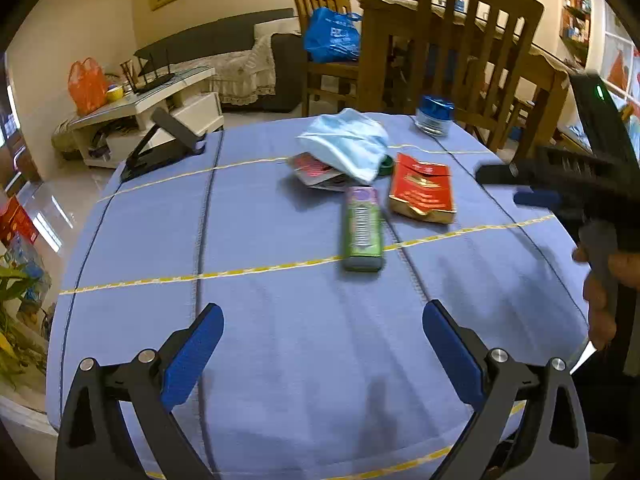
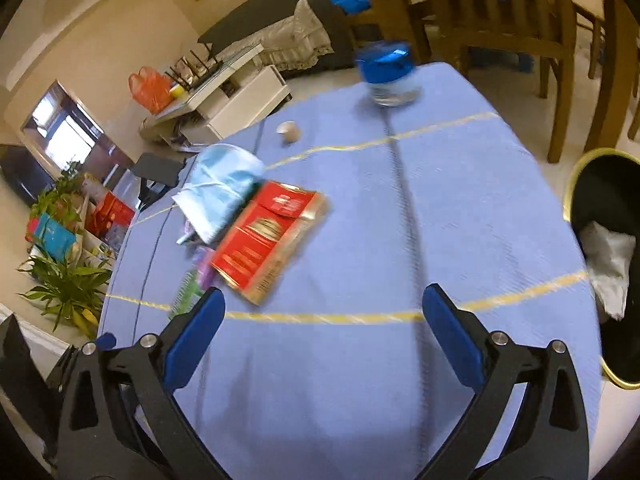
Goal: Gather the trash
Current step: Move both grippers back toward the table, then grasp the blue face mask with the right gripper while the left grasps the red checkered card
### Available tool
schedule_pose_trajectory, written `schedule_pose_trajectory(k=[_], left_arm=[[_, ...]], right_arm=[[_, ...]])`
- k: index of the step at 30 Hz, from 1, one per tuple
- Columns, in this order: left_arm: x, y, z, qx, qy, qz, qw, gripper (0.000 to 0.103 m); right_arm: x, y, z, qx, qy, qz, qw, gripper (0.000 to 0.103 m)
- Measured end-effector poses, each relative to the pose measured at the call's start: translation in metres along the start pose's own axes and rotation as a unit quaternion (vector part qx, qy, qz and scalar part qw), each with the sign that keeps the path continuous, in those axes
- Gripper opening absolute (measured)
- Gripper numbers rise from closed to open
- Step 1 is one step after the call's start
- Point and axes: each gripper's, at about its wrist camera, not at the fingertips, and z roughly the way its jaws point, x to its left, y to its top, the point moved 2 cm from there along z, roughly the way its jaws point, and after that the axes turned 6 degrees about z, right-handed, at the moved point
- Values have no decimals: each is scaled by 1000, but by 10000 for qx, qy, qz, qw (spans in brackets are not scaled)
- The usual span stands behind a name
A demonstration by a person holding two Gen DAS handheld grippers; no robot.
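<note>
My left hand-held gripper wide open and empty over the worktop, my right hand-held gripper likewise (nothing held), red packet beside blue face mask, black bin at right.

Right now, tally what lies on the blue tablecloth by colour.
Red: 2, the carton and the flat packet under the mask.
Blue: 2, the face mask and the blue-lidded jar.
Green: 1, the long box.
Black: 1, the folding stand.
Beige: 1, a small round thing.
Total: 7.
</note>
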Motion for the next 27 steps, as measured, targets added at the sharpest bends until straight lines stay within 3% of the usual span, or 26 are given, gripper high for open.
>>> schedule_pose_trajectory(k=[5,9,13,18,19,20,22,27], left_arm=[[23,-10,7,6,-120,-328,9994,96],[37,-13,11,4,-181,-520,9985,96],[48,-15,14,31,-314,-696,9971,96],[52,-13,17,60,-434,-776,9960,96],[52,-13,17,61,-439,-786,9959,96],[52,-13,17,59,-445,-796,9958,96],[52,-13,17,52,-453,-809,9957,96],[51,-14,17,77,-454,-832,9955,96]], right_arm=[[62,26,18,-64,112,-586,9982,97],[109,52,55,-58,12,-1264,9920,97],[130,75,94,109,-451,-1688,9846,97],[132,89,126,522,-590,-1860,9794,95],[131,88,129,687,-441,-1872,9789,74],[127,86,129,832,-296,-1824,9792,35],[122,83,122,986,-55,-1660,9812,7],[123,63,89,1039,280,-1786,9780,3]])
